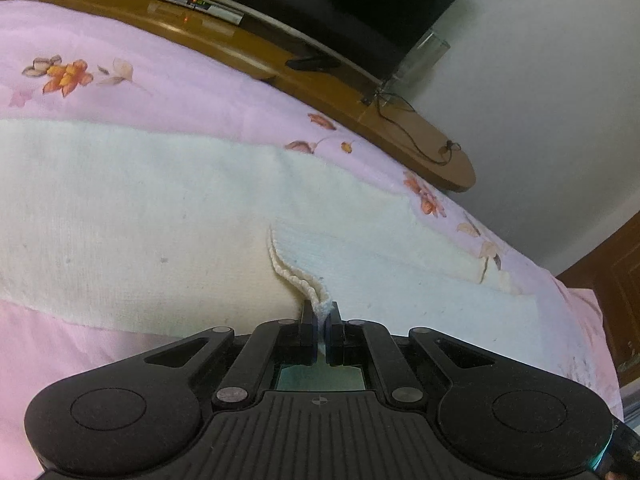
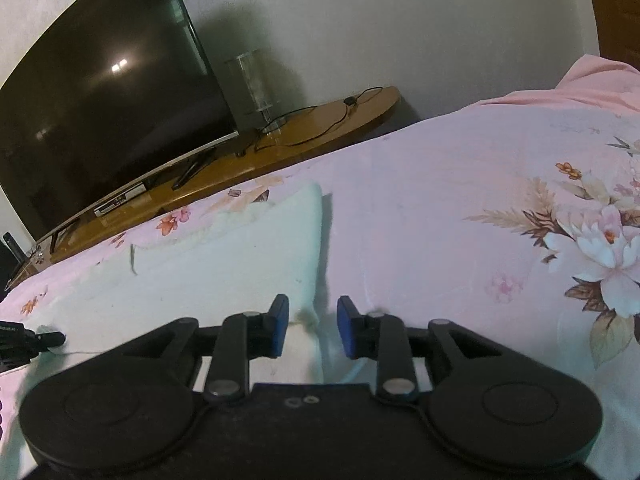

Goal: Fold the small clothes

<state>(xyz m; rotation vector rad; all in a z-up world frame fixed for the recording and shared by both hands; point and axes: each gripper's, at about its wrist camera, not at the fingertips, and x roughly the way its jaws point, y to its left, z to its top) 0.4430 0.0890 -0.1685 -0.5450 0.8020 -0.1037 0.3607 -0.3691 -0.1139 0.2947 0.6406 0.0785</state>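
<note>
Black left hand-held gripper (image 1: 321, 322) pinches the bumpy edge of a soft white cloth (image 1: 160, 216) on the pink flowery bed (image 1: 160, 88). Right hand-held gripper (image 2: 313, 326) hangs open over it.

Home bedroom, as I see it: bed (image 2: 460, 208) under pink floral sheet (image 1: 120, 92); flat-screen television (image 2: 104, 92) on curved wooden stand (image 2: 320, 132) with set-top box (image 1: 198, 2); plain white wall (image 2: 400, 20).
</note>
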